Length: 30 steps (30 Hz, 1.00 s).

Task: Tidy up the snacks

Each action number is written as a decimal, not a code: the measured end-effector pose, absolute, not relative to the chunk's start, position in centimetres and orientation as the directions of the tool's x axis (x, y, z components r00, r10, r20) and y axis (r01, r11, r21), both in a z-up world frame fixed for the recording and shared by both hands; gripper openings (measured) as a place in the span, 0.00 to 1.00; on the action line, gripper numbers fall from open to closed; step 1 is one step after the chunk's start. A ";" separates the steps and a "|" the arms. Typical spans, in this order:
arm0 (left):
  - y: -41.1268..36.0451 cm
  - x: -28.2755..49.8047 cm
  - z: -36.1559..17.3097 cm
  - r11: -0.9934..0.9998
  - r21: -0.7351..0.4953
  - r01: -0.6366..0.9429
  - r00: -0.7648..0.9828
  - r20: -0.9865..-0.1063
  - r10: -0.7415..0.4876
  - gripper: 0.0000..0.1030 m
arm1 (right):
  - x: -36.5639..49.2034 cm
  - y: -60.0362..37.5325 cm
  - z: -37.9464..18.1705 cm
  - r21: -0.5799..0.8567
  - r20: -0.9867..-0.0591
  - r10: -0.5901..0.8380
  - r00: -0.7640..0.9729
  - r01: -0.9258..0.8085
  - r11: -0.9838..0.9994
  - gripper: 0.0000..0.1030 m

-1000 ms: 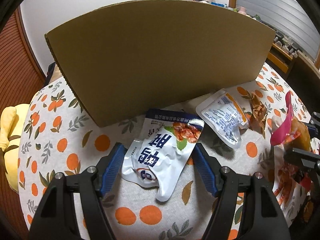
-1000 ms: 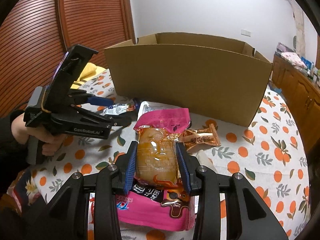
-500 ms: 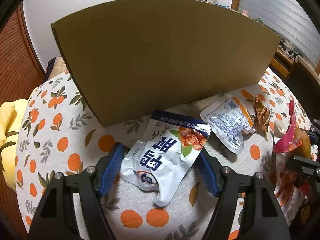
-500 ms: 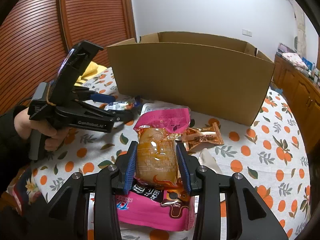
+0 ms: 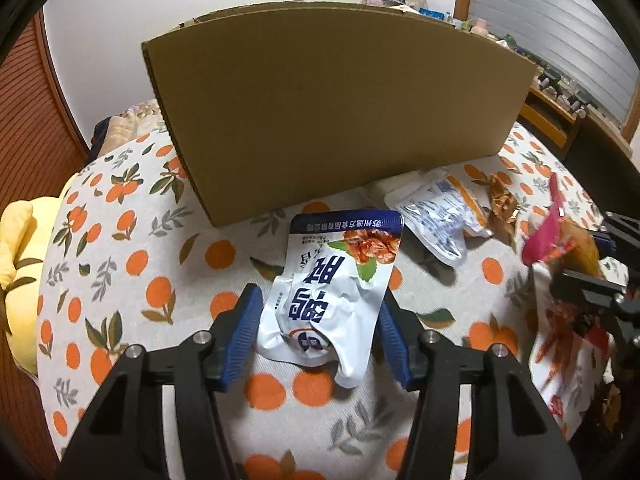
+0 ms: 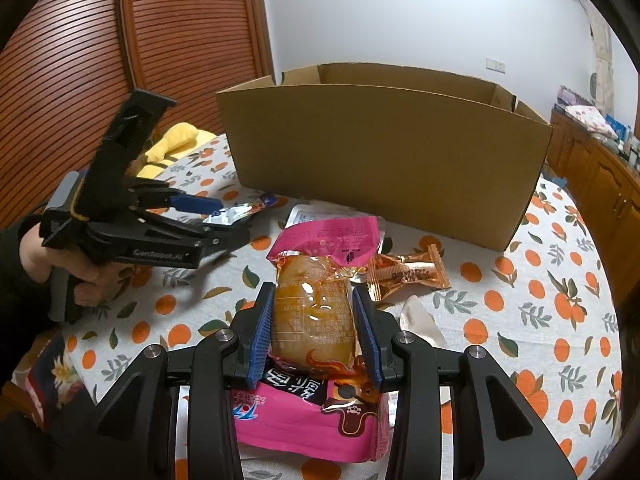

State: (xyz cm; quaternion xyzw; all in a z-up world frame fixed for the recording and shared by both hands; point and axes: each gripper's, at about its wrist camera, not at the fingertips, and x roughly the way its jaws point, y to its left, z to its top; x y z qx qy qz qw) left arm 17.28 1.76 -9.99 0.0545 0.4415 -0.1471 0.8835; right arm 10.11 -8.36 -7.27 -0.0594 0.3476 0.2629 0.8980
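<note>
My left hand-held gripper (image 5: 318,330) has lifted its white pouch (image 5: 334,292) off the counter (image 5: 132,280) over the last second, pads pinched on both edges, and the box (image 5: 340,120) now sits lower in its view, rim showing. My right hand-held gripper (image 6: 314,330) stays clamped on the orange pack (image 6: 314,308), raised above the pink bag (image 6: 312,420). I judge both snacks ready to go over the box wall.
</note>
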 end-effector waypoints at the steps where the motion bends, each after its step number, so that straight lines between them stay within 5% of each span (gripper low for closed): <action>1: 1.8 17.0 -9.9 0.951 -0.037 0.308 0.568 -0.795 -0.214 0.54 | 10.1 -8.4 -7.3 0.076 -0.656 0.431 0.620 -0.514 0.855 0.38; 30: 0.3 12.8 -3.1 0.935 -0.035 0.353 0.681 -0.676 -0.283 0.55 | 9.3 -9.3 -5.5 0.057 -0.621 0.425 0.659 -0.503 0.863 0.38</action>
